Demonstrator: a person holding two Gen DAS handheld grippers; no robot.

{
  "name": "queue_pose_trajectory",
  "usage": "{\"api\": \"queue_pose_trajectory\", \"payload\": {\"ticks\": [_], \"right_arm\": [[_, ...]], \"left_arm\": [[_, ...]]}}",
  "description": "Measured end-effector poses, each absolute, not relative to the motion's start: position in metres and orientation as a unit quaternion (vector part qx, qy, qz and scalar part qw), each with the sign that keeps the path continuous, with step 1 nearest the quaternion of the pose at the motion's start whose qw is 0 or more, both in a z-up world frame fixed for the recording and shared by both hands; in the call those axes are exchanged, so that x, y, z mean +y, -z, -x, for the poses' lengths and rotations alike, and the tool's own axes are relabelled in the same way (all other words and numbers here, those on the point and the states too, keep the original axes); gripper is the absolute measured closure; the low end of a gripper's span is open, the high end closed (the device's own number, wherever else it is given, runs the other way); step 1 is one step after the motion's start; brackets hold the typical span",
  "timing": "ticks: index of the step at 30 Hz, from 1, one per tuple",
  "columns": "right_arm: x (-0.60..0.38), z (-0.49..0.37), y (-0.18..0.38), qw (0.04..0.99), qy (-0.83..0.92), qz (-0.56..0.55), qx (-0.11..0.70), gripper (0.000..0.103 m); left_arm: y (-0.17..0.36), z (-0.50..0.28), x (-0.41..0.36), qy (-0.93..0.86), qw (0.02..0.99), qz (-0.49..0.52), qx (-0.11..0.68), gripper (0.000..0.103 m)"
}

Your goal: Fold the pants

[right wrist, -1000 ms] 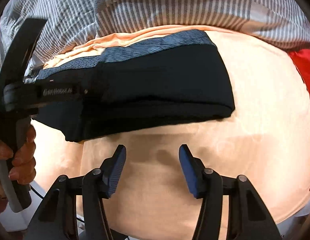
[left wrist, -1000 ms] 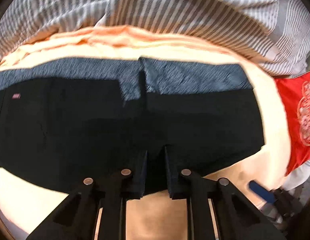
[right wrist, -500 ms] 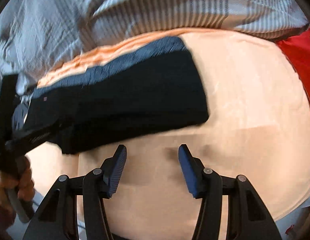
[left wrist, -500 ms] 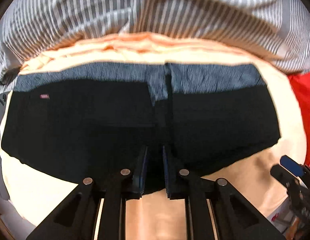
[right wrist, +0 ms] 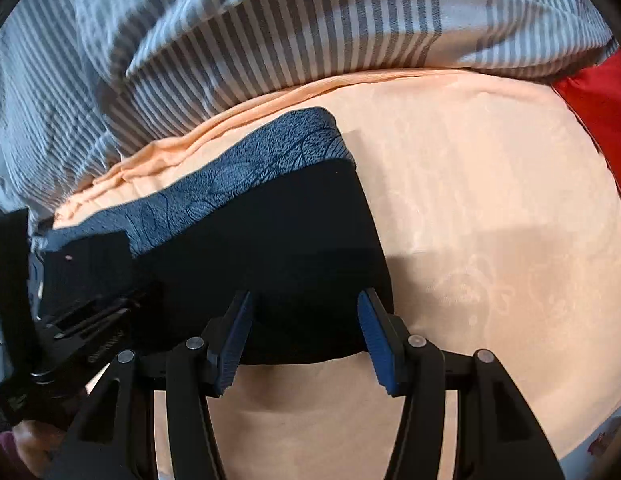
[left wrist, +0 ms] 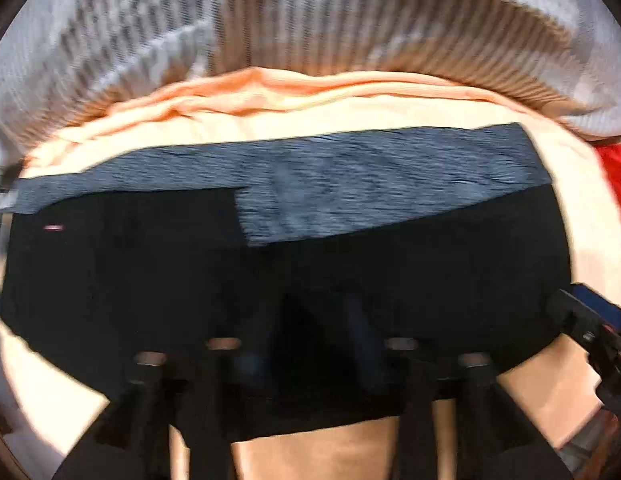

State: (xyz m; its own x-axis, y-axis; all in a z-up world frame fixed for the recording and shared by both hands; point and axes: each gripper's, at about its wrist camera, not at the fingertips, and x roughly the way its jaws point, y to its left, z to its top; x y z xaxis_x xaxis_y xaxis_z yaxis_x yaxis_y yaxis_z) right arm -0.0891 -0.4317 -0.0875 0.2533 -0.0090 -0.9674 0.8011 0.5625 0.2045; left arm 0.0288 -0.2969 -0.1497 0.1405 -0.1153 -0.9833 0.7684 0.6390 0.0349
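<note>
Peach sheet (right wrist: 490, 200) carries the pants (right wrist: 270, 240), long axis sideways; right gripper (right wrist: 306, 336) spread at their near edge, left gripper (left wrist: 310, 344) blurred, jaw state unclear.

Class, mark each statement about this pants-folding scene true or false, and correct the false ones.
1. The pants lie on a peach-coloured cover. True.
2. The right gripper has its jaws wide apart. True.
3. The pants are white. False: they are black, with a blue-grey patterned band along the far edge.
4. The striped bedding lies beyond the pants. True.
5. The red fabric lies on top of the pants. False: it sits apart, at the right edge.
</note>
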Motion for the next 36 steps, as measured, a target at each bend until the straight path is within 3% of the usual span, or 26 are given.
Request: {"api": "queue_pose_trajectory", "payload": {"ticks": [1,4,10,20,36], "right_arm": [[-0.428,0.088,0.088,0.706,0.287,-0.353,0.543,0.044],[-0.424,0.085,0.087,0.714,0.279,-0.332,0.550,0.042],[-0.429,0.087,0.085,0.709,0.270,-0.341,0.556,0.042],[-0.416,0.086,0.078,0.694,0.255,-0.326,0.589,0.030],[-0.345,0.063,0.065,0.691,0.177,-0.294,0.636,0.027]], "left_arm": [[0.150,-0.031,-0.294,0.311,0.703,-0.284,0.573,0.031],[0.150,-0.040,-0.287,0.311,0.695,-0.260,0.594,0.029],[0.138,-0.035,-0.280,0.299,0.701,-0.273,0.588,0.029],[0.122,-0.030,-0.258,0.268,0.708,-0.253,0.602,0.029],[0.120,-0.048,-0.150,0.207,0.704,-0.184,0.654,0.029]]}}
